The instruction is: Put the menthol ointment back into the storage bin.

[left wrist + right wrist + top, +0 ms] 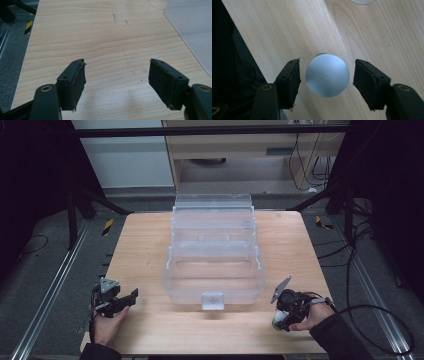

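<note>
Jaws of the right gripper [327, 75] flank a silver round-topped can [327, 75] without touching it; no label readable. Left gripper [117, 75] gapes over bare desk [100, 37].

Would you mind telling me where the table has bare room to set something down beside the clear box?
Bare wood runs left of the clear box, from the left gripper up to the far edge of the table, and in a narrower strip right of the box. It is tightest at the near right, around the right gripper and the silver can.
</note>
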Demonstrator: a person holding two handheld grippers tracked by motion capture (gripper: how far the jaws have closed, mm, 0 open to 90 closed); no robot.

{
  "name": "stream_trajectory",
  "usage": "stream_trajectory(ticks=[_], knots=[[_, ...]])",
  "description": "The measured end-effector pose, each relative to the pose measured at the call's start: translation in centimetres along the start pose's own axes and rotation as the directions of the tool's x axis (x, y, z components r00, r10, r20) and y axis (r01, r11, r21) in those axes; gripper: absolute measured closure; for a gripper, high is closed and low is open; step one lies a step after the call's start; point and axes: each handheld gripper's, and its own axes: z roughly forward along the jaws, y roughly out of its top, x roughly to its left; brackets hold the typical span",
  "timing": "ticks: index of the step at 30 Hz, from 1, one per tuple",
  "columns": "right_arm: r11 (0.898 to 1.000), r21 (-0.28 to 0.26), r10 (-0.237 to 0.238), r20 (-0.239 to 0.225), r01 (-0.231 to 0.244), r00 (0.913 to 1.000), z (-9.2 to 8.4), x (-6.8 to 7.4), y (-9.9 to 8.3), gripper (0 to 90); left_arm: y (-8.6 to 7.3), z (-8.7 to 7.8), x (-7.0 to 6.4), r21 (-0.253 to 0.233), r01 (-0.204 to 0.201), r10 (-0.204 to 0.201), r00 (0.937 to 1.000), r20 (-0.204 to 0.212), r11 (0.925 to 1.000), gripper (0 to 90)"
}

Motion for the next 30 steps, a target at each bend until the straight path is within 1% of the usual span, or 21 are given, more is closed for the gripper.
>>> stream_trajectory(ticks=[5,8,13,16,24,26,30], knots=[[0.999,0.033,-0.015,-0.009,0.015,0.9999,0.39,0.14,0.24,42.1,-0.02,0.1,-0.04,0.006,-0.002,0.002,1.0,0.003,1.0,29.1],[0.999,0.044,-0.025,-0.016,0.025,0.9996,0.58,0.07,0.32,44.6,0.0,0.12,-0.09,0.005,-0.004,0.004,1.0,0.003,1.0,29.1],[0.997,0.069,-0.029,-0.013,0.03,0.9995,0.86,0.0,0.43,47.6,-0.01,0.09,-0.02,0.005,-0.004,0.004,1.0,0.003,1.0,29.1],[0.996,0.081,-0.025,-0.009,0.025,0.9997,0.97,-0.06,0.52,49.8,0.01,0.08,-0.01,0.004,-0.004,0.004,1.0,0.002,1.0,29.2],[0.996,0.091,-0.016,-0.017,0.018,0.9997,0.9,-0.26,0.56,50.2,-0.01,0.13,-0.04,0.006,-0.004,0.004,1.0,0.003,1.0,29.2],[0.995,0.098,-0.004,-0.018,0.006,0.9998,0.81,-0.36,0.55,50.3,0.0,0.12,-0.03,0.006,-0.004,0.004,1.0,0.004,1.0,29.2],[0.996,0.094,0.002,-0.015,-0.001,0.9999,0.44,-0.48,0.56,50.3,-0.02,0.16,-0.04,0.01,-0.005,0.005,1.0,0.003,0.9999,29.2]])
